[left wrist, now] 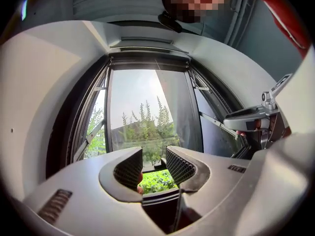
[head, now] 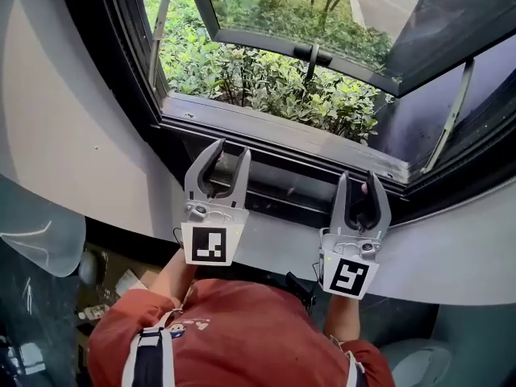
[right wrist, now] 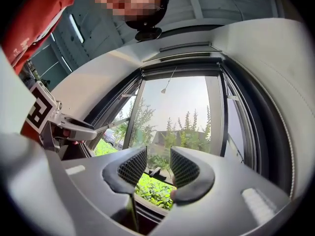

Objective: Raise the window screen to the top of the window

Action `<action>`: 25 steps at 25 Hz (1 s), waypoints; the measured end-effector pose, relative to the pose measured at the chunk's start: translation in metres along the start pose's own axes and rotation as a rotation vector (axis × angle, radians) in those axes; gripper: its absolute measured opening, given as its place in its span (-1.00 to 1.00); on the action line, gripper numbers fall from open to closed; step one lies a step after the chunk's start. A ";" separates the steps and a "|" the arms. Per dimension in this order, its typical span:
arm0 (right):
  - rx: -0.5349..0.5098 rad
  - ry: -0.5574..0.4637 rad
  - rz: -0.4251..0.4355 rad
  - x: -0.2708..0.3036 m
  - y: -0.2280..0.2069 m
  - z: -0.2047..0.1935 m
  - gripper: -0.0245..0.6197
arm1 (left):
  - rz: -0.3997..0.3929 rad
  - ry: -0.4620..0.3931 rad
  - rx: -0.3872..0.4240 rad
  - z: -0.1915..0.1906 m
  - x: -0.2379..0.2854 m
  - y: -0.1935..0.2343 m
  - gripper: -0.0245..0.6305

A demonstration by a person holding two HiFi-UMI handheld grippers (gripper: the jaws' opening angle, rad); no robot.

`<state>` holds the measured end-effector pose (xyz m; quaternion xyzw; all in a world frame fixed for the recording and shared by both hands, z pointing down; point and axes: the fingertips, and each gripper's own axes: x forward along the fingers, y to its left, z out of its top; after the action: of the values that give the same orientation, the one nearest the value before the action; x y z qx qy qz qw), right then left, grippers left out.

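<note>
We find the window screen point(right wrist: 180, 63) up at the top of the frame, rolled away there as best we can judge, with a thin cord point(right wrist: 167, 85) dangling beneath it. Down by the dark metal sill point(head: 282, 138), the left gripper point(head: 232, 149) and right gripper point(head: 358, 177) sit side by side, noses tipped slightly upward toward the opening. Jaws are apart on both, gripping nothing. They have smooth grey curved shells and black cross-hatched pads point(left wrist: 179, 165). Beyond are leafy green shrubs point(head: 266, 83), and around us a matte white wall point(head: 64, 135).
</note>
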<state>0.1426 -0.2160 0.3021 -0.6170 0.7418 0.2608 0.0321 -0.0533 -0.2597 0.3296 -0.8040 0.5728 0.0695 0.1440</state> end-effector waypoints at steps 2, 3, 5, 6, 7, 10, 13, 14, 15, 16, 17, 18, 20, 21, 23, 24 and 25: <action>0.013 0.024 0.008 -0.004 0.007 -0.009 -0.48 | 0.000 0.023 0.002 -0.011 -0.007 -0.001 -0.47; 0.021 0.035 0.014 -0.006 0.010 -0.014 -0.48 | -0.002 0.033 0.000 -0.016 -0.009 -0.002 -0.47; 0.036 0.059 0.027 -0.010 0.017 -0.022 -0.48 | -0.003 0.054 -0.015 -0.026 -0.014 -0.004 -0.47; 0.042 0.071 0.033 -0.012 0.020 -0.026 -0.48 | -0.003 0.064 -0.026 -0.030 -0.016 -0.005 -0.47; 0.046 0.082 0.038 -0.014 0.023 -0.030 -0.48 | -0.001 0.072 -0.040 -0.033 -0.017 -0.006 -0.47; 0.054 0.114 0.051 -0.019 0.031 -0.040 -0.48 | -0.001 0.077 -0.058 -0.039 -0.020 -0.007 -0.47; 0.056 0.140 0.055 -0.023 0.034 -0.049 -0.48 | -0.017 0.082 -0.044 -0.044 -0.022 -0.012 -0.48; 0.061 0.139 0.051 -0.023 0.035 -0.049 -0.50 | -0.019 0.094 -0.047 -0.047 -0.023 -0.013 -0.48; 0.067 0.131 0.047 -0.022 0.035 -0.047 -0.50 | -0.019 0.106 -0.057 -0.050 -0.024 -0.014 -0.48; 0.071 0.124 0.044 -0.022 0.034 -0.046 -0.50 | -0.018 0.115 -0.068 -0.052 -0.024 -0.015 -0.49; 0.070 0.124 0.044 -0.022 0.034 -0.047 -0.51 | -0.017 0.117 -0.074 -0.053 -0.025 -0.015 -0.52; 0.067 0.132 0.046 -0.024 0.034 -0.049 -0.56 | -0.017 0.113 -0.074 -0.053 -0.025 -0.015 -0.54; 0.060 0.147 0.046 -0.027 0.032 -0.052 -0.61 | -0.021 0.101 -0.062 -0.051 -0.024 -0.016 -0.59; 0.059 0.148 0.044 -0.027 0.031 -0.053 -0.71 | -0.024 0.102 -0.056 -0.052 -0.024 -0.016 -0.61; 0.061 0.140 0.032 -0.026 0.030 -0.051 -0.80 | -0.021 0.100 -0.057 -0.052 -0.024 -0.014 -0.65; 0.061 0.141 0.029 -0.026 0.029 -0.052 -0.87 | -0.015 0.099 -0.060 -0.052 -0.024 -0.012 -0.69; 0.060 0.150 0.028 -0.028 0.029 -0.054 -0.89 | -0.009 0.099 -0.061 -0.053 -0.024 -0.011 -0.75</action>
<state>0.1371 -0.2114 0.3693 -0.6230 0.7583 0.1918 -0.0086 -0.0536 -0.2508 0.3883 -0.8131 0.5731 0.0467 0.0911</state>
